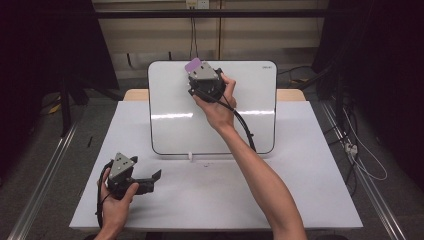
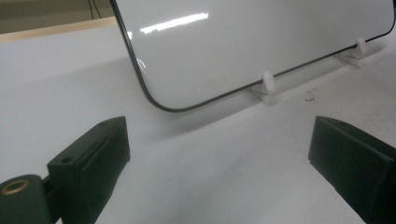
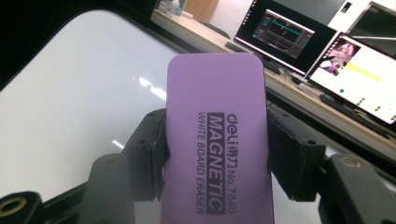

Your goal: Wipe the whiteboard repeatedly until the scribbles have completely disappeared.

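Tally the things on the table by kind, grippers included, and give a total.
Whiteboard: 1
Purple eraser, held over the board: 1
White board feet: 2
Grippers: 2, the left gripper and the right gripper
Total: 6

Your main obstacle is the upright white board with the thin dark rim (image 1: pixel 175 125), propped on small white plastic feet (image 2: pixel 266 84) across the middle of the white tabletop (image 1: pixel 300 190). In front of it you have a broad bare strip of table between your two forearms. Left and right of the board, narrow margins stay open. Behind it, the pale wooden table edge (image 1: pixel 290 94) seems to leave little room, though the high view is unclear there.
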A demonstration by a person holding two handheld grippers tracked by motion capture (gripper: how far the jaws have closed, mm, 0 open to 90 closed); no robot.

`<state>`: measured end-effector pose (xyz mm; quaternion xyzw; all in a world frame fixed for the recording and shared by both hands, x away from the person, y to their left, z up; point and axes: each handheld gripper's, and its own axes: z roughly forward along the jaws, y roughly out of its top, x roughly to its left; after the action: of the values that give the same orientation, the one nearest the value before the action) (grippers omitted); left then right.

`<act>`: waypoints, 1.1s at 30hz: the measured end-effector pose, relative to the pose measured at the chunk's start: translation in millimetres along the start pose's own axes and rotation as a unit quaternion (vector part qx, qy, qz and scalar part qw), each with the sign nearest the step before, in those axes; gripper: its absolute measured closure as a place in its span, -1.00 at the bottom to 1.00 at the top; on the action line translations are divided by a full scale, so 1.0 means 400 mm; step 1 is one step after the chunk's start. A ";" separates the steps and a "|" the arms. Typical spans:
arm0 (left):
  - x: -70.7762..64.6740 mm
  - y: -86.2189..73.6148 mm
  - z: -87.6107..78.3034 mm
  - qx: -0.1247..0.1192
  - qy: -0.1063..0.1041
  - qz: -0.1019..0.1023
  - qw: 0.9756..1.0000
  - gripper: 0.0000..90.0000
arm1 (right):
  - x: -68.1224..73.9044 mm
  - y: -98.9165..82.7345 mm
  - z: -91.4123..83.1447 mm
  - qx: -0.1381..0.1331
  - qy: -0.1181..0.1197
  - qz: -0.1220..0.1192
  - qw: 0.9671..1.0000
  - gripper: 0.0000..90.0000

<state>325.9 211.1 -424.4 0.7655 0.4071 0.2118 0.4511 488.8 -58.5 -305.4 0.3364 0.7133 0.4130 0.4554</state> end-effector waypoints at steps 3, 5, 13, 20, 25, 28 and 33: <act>0.001 -0.002 -0.002 -0.003 0.001 -0.001 1.000 -0.88 | 0.006 -0.022 -0.021 -0.011 0.016 0.002 1.000 -0.08; 0.002 -0.002 -0.001 0.000 0.002 -0.004 1.000 -0.88 | 0.005 -0.035 -0.031 -0.016 0.029 0.015 0.999 -0.08; 0.000 -0.006 0.000 -0.002 0.001 -0.012 1.000 -0.88 | -0.021 -0.080 -0.081 -0.026 0.057 0.057 0.996 -0.08; -0.002 -0.005 -0.003 -0.007 0.003 -0.010 1.000 -0.88 | -0.025 -0.097 -0.122 -0.041 0.075 0.062 0.994 -0.08; -0.002 -0.003 -0.006 -0.005 0.006 -0.008 1.000 -0.88 | -0.025 -0.115 -0.140 -0.048 0.086 0.075 0.992 -0.08; -0.007 -0.002 -0.007 -0.007 0.005 -0.007 1.000 -0.88 | -0.021 -0.129 -0.150 -0.051 0.093 0.083 0.991 -0.08; -0.011 -0.001 -0.008 -0.012 0.003 -0.007 1.000 -0.88 | -0.015 -0.155 -0.169 -0.050 0.106 0.091 0.989 -0.08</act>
<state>321.0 209.2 -422.9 0.7566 0.4114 0.2161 0.4601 421.7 -109.6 -341.9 0.3312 0.7022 0.5216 0.3537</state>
